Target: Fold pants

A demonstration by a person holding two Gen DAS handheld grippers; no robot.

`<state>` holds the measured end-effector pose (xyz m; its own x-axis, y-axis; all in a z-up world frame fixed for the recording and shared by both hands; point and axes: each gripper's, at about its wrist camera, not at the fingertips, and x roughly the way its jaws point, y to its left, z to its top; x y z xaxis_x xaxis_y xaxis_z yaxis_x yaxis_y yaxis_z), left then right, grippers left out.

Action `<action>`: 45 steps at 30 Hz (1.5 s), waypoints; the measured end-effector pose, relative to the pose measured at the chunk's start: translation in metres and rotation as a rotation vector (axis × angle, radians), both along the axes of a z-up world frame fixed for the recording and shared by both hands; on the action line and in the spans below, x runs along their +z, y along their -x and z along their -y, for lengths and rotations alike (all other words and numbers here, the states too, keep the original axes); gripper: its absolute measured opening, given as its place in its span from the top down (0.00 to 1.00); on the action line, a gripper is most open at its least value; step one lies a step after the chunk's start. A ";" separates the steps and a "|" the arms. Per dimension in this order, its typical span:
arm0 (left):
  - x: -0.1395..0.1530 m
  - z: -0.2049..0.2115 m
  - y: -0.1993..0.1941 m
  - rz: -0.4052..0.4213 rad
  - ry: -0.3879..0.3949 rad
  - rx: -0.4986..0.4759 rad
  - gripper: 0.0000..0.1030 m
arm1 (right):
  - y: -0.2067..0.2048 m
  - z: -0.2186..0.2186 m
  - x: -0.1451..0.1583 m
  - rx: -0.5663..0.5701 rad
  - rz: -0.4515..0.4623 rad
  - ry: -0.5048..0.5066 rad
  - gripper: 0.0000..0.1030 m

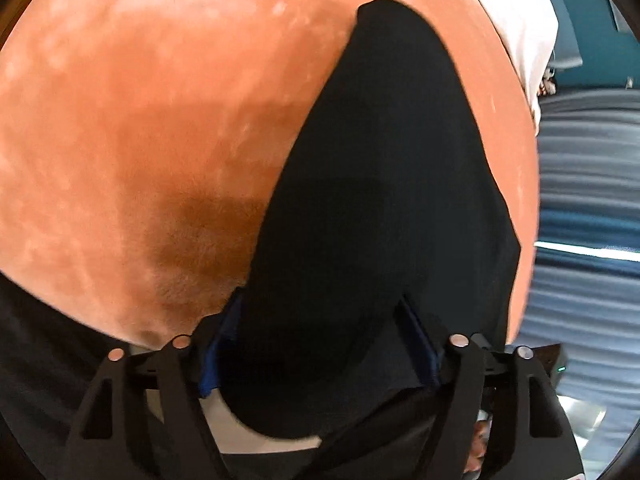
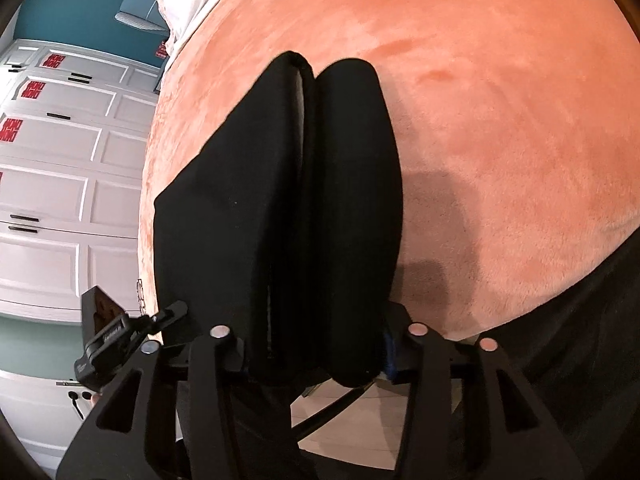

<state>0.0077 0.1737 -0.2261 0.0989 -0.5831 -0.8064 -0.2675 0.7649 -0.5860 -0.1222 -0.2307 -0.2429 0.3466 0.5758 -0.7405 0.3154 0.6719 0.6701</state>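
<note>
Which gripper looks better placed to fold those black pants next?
Probably the right gripper: both legs of the black fabric pants sit bunched between its fingers. The left gripper straddles one broad flat layer on the orange plush blanket.

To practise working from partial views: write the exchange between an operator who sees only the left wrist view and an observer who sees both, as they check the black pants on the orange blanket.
Operator: I see the pants as one dark sheet on the blanket. Are they doubled over?
Observer: The right wrist view shows them as two long halves lying side by side, with a narrow line between.
Operator: Is the right gripper on them?
Observer: Yes. Their near end fills the gap between the fingers of the right gripper, which appears to grip it.
</note>
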 end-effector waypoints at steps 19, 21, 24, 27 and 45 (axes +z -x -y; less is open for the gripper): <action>0.006 -0.003 0.005 0.011 0.130 0.026 0.68 | 0.001 -0.001 -0.020 -0.051 -0.054 -0.099 0.55; 0.015 -0.001 0.007 0.028 0.113 0.025 0.70 | 0.003 -0.001 -0.013 -0.044 -0.048 -0.092 0.61; 0.043 0.004 0.014 0.057 0.109 0.007 0.72 | 0.004 -0.010 0.014 -0.002 -0.002 -0.026 0.64; 0.071 0.006 0.022 0.093 0.089 -0.027 0.72 | 0.011 -0.012 0.040 0.015 0.018 -0.049 0.64; 0.325 0.024 0.044 0.718 0.043 -0.175 0.73 | 0.049 -0.001 0.262 0.092 0.535 -0.018 0.64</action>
<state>-0.0367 0.1497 0.0989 0.4958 -0.6685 -0.5543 0.3170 0.7336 -0.6011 -0.1714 -0.2298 0.0195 0.6201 0.6325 -0.4642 -0.1319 0.6674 0.7330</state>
